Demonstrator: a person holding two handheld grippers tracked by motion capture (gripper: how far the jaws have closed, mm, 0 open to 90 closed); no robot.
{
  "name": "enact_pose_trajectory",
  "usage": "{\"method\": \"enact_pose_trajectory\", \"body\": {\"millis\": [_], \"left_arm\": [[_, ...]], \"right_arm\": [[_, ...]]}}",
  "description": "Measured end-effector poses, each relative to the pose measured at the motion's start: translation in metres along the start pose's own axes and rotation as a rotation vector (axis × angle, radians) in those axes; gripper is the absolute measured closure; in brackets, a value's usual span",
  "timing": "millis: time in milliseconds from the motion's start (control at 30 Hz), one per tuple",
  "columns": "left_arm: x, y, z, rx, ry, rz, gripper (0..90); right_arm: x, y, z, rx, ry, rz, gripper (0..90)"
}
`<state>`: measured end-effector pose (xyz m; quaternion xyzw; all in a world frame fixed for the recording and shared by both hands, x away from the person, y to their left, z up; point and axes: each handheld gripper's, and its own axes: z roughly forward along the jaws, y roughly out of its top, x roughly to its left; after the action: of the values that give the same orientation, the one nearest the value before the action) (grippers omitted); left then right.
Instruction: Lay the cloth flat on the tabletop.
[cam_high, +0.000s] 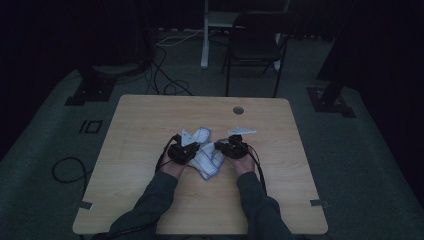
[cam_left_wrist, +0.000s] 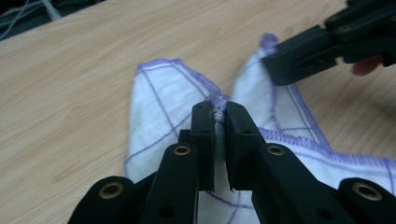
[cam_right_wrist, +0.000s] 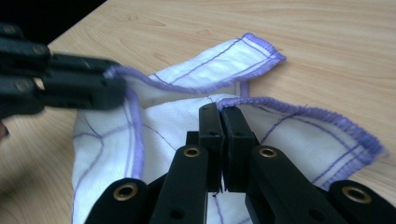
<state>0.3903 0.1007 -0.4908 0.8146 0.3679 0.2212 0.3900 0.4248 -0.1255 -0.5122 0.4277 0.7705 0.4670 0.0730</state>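
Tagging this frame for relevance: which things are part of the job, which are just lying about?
In the job:
- white cloth with purple stitching, on the table
- left gripper, shut on the cloth's hem
- right gripper, shut on the cloth's edge

Lying about:
- folding chair behind the table
- cables on the floor

My left gripper (cam_left_wrist: 219, 114) pinches the purple-stitched hem of the white cloth (cam_left_wrist: 154, 116) between its black jaws, which stand nearly closed on the fabric. The cloth lies rumpled on the wooden table (cam_left_wrist: 70, 84). At upper right, my right gripper (cam_left_wrist: 275, 63) grips another edge.
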Motion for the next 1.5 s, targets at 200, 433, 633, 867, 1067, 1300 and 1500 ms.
{"method": "enact_pose_trajectory", "body": {"millis": [200, 433, 633, 867, 1067, 1300, 1500], "left_arm": [[0.01, -0.005, -0.015, -0.028, 0.022, -0.038, 83.5], [0.027, -0.015, -0.029, -0.043, 0.045, -0.103, 83.6], [0.035, -0.028, -0.041, -0.042, 0.06, -0.135, 83.7], [0.041, -0.046, -0.053, -0.036, 0.068, -0.184, 83.7], [0.045, -0.065, -0.06, -0.01, 0.071, -0.227, 84.0], [0.046, -0.081, -0.063, 0.033, 0.087, -0.251, 85.3], [0.039, -0.072, -0.064, 0.006, 0.075, -0.215, 81.7]], "right_arm": [[0.002, -0.001, -0.012, -0.008, -0.042, -0.037, 89.3], [-0.001, 0.004, -0.025, -0.028, -0.075, -0.046, 89.4], [0.002, 0.006, -0.038, -0.033, -0.084, -0.056, 89.4], [0.016, -0.005, -0.049, -0.033, -0.082, -0.072, 89.4], [0.028, -0.019, -0.058, -0.022, -0.069, -0.088, 89.4], [0.036, -0.031, -0.065, -0.022, -0.068, -0.096, 89.3], [0.039, -0.038, -0.063, -0.015, -0.072, -0.104, 89.3]]}}
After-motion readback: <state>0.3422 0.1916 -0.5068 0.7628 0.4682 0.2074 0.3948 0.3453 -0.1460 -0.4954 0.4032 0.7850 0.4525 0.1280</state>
